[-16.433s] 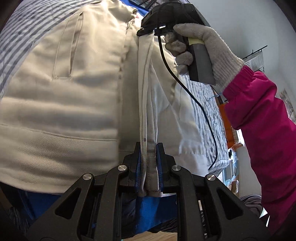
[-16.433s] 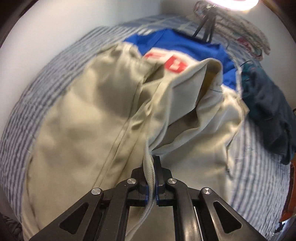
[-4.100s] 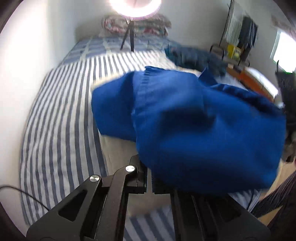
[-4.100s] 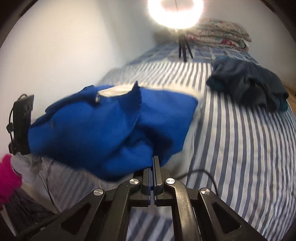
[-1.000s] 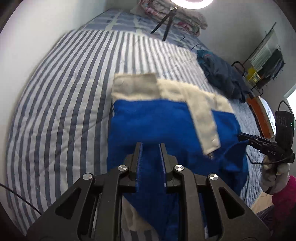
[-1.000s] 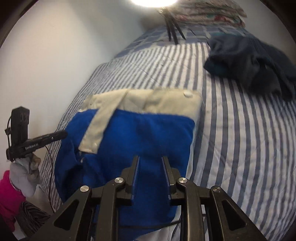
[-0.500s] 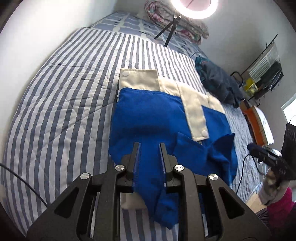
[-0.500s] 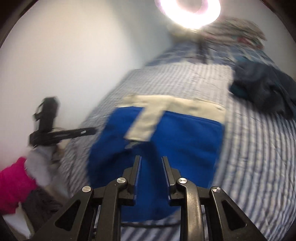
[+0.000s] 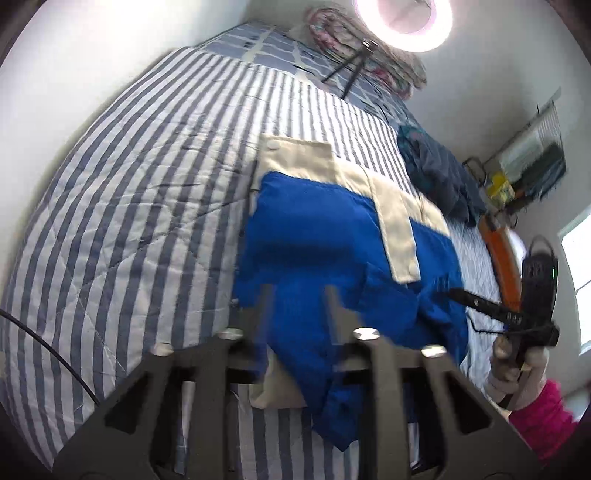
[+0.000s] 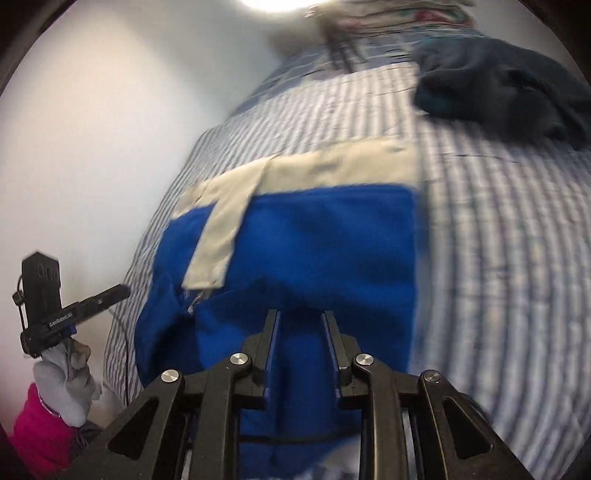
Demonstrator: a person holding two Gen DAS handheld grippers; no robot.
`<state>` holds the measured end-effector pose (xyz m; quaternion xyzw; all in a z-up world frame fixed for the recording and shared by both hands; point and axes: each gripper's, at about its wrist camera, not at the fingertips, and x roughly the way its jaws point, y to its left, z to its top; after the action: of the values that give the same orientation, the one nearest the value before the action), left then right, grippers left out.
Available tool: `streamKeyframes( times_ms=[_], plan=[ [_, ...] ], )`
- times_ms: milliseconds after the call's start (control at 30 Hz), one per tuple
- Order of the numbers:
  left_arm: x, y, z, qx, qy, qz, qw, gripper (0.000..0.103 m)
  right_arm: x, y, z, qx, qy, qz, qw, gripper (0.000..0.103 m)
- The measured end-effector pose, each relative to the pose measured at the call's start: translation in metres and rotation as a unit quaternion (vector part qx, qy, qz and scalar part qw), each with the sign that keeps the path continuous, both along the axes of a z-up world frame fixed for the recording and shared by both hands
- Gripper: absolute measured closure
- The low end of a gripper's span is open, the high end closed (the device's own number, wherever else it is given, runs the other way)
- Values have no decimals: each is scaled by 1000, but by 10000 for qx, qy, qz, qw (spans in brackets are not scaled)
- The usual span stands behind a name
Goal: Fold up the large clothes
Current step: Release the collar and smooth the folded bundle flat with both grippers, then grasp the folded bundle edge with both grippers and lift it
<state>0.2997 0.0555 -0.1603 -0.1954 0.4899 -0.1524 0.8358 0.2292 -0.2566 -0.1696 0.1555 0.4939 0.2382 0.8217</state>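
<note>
Both grippers stand with jaws apart, holding nothing. The left gripper [image 9: 297, 291] and right gripper [image 10: 301, 317] hover over the folded blue fleece jacket [image 9: 332, 251] with cream canvas trim, lying on the striped quilted bedspread [image 9: 129, 192]. Lettering on the left gripper's side in the right view is too small to read. Only the left view shows the ring light [image 9: 406, 22]; a dark crumpled garment [image 10: 498, 74] lies beyond.

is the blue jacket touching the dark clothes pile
Apart. The right wrist view shows striped bedding between the blue jacket and the dark clothes pile.
</note>
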Motion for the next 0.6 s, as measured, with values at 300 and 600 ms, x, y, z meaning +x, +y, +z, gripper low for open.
streamKeyframes(
  times_ms=[300,600],
  plan=[
    [34,46,-32,-1691,645,616,9815,35,-15,-41,8,129,-615,-135,9979,16],
    [53,58,-78,-2523,1215,806,9566,35,21,-67,-41,1046,492,-337,9927,25]
  ],
)
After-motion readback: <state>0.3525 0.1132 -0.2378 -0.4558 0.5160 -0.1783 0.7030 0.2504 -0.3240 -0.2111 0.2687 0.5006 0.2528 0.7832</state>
